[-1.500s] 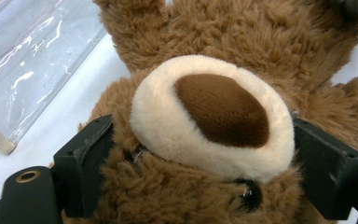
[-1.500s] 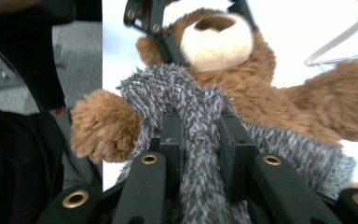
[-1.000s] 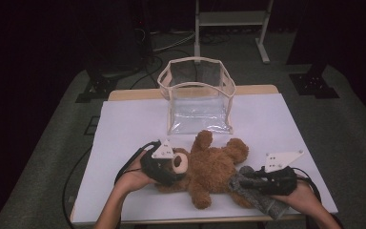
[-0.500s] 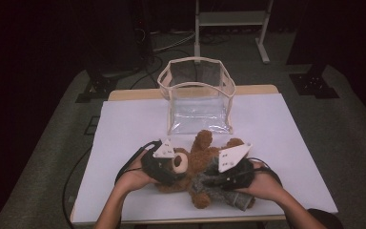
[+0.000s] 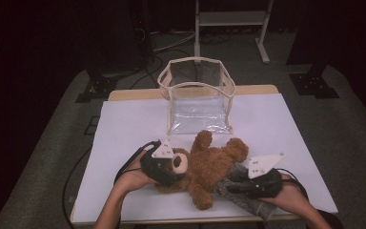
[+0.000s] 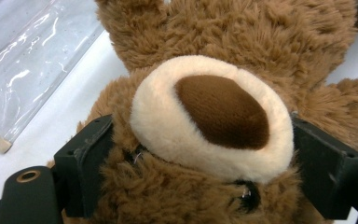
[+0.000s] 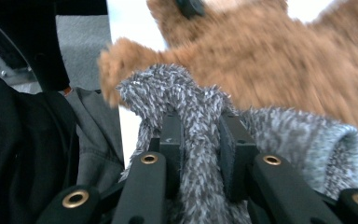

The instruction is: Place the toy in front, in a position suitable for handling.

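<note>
A brown teddy bear (image 5: 209,164) lies on its back on the white table (image 5: 124,129), its head to the left. My left gripper (image 5: 164,169) is shut on the bear's head. In the left gripper view its jaws stand at either side of the cream muzzle (image 6: 209,107) and press into the fur. My right gripper (image 5: 240,183) sits near the front right edge, shut on a fold of grey fuzzy cloth (image 5: 248,198). In the right gripper view the grey cloth (image 7: 191,116) is pinched between the two pads, and the bear's body (image 7: 279,60) is just beyond.
A clear plastic bag (image 5: 198,95) with a beige rim stands open at the back middle of the table. Black cables trail from both grippers. A white stand's legs (image 5: 262,43) are on the floor behind the table. Dark clothing (image 7: 23,154) is at the left in the right gripper view.
The right gripper swung left onto the bear with the grey cloth, then came back right to the front right edge. The left gripper and the bear's head stayed in place.
</note>
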### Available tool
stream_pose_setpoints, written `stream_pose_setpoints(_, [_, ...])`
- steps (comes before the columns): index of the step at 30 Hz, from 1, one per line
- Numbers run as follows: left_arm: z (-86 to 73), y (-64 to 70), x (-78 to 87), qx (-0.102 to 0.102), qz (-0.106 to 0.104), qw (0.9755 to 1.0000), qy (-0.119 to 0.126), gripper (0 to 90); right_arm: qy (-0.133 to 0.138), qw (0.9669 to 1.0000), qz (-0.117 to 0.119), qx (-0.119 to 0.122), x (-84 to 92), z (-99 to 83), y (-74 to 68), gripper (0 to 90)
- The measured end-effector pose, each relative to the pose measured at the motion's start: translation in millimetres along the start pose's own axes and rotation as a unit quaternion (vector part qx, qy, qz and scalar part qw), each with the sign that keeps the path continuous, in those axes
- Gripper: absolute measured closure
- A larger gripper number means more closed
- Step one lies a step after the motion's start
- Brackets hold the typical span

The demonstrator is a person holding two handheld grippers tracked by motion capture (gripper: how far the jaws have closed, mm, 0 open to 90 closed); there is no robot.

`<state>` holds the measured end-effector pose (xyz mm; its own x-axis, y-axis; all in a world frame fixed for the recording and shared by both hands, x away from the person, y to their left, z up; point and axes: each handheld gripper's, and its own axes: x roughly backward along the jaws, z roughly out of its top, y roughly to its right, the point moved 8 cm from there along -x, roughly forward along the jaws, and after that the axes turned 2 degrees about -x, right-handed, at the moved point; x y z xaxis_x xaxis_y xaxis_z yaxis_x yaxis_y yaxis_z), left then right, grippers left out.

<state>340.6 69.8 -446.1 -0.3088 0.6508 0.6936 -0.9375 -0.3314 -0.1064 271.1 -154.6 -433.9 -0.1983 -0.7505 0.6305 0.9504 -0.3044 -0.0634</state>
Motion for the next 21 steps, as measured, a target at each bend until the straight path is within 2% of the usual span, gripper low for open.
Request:
stream_pose_setpoints(3, [0.1, 0.6, 0.1, -0.001, -0.001, 1.0000, -0.001, 14.9, 0.008, 0.9996, -0.010, -0.023, 11.5, -12.9, 5.5, 72.9])
stream_pose_setpoints(4, [0.1, 0.6, 0.1, -0.001, -0.001, 1.0000, -0.001, 14.9, 0.008, 0.9996, -0.010, -0.023, 11.5, -12.9, 5.5, 72.9])
stream_pose_setpoints(5, [0.2, 1.1, 0.1, -0.002, 0.000, 1.0000, -0.002, 14.9, 0.017, 0.9991, -0.013, -0.036, 17.2, -17.0, 9.3, 72.9])
stream_pose_setpoints(6, [0.2, 1.1, 0.1, -0.002, 0.000, 1.0000, -0.002, 14.9, 0.017, 0.9991, -0.013, -0.036, 17.2, -17.0, 9.3, 72.9])
stream_pose_setpoints(7, [0.1, 1.4, 0.3, -0.005, 0.000, 1.0000, -0.003, 14.9, 0.029, 0.9984, -0.013, -0.046, 22.9, -16.9, 13.4, 72.9])
stream_pose_setpoints(10, [0.0, 1.9, 0.5, -0.008, 0.001, 1.0000, -0.005, 14.9, 0.039, 0.9979, -0.016, -0.049, 26.3, -11.9, 17.6, 72.9])
stream_pose_setpoints(14, [-1.0, 3.7, 1.6, -0.016, -0.001, 0.9999, -0.007, 14.9, 0.058, 0.9972, -0.020, -0.043, 27.3, 10.5, 35.2, 72.9])
stream_pose_setpoints(18, [-1.6, 4.4, 2.4, -0.022, -0.002, 0.9997, -0.009, 14.9, 0.062, 0.9971, -0.025, -0.037, 18.1, 29.7, 52.3, 72.9])
stream_pose_setpoints(20, [-2.1, 4.5, 3.0, -0.025, -0.003, 0.9996, -0.009, 14.9, 0.062, 0.9971, -0.026, -0.036, 15.8, 31.8, 55.0, 72.9])
stream_pose_setpoints(21, [-2.2, 4.6, 3.3, -0.024, -0.004, 0.9997, -0.006, 14.9, 0.060, 0.9971, -0.021, -0.042, 7.7, 33.1, 60.3, 72.8])
